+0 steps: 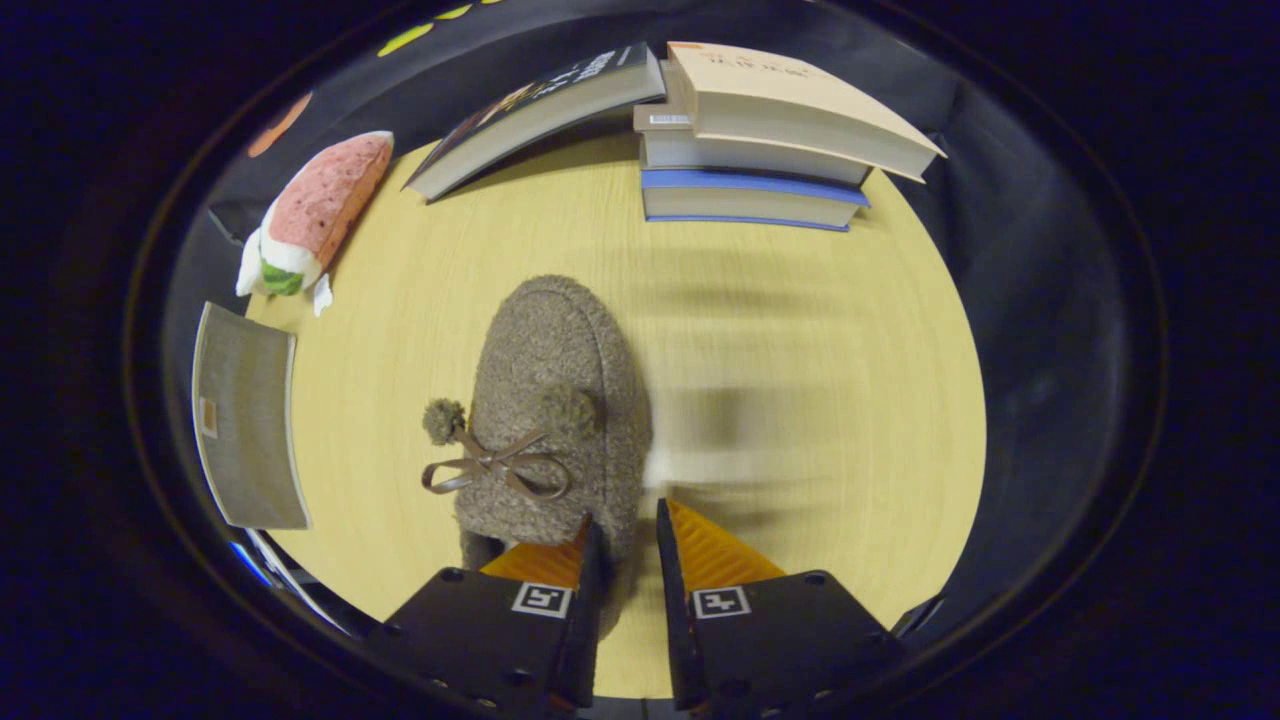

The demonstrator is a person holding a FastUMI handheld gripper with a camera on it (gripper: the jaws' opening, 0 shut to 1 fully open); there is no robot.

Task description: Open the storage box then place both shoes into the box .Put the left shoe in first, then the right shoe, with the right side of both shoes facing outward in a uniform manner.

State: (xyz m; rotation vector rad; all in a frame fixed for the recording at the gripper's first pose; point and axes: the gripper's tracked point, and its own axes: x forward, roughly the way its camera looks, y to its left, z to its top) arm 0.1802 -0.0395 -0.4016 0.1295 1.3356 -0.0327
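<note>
The tool (628, 535) is seen at the bottom centre of the frame, its two fingers drawn close together with the rear edge of a fuzzy brown shoe (555, 420) pinched between them; both fingers appear to press on the shoe's rim. The shoe is seen in the centre of the frame, toe pointing away from the tool, over a pale wooden desk (800, 350); a ribbon bow (495, 470) with two pompoms is noted on its upper. A stack of books (770, 140) is recorded at the upper centre right, with a dark-covered book (530, 115) leaning against it at upper centre; a pink plush toy (310, 210) is placed at the upper left; a grey flat item (245, 420) is found at the left edge of the desk; its nature cannot be told.
</note>
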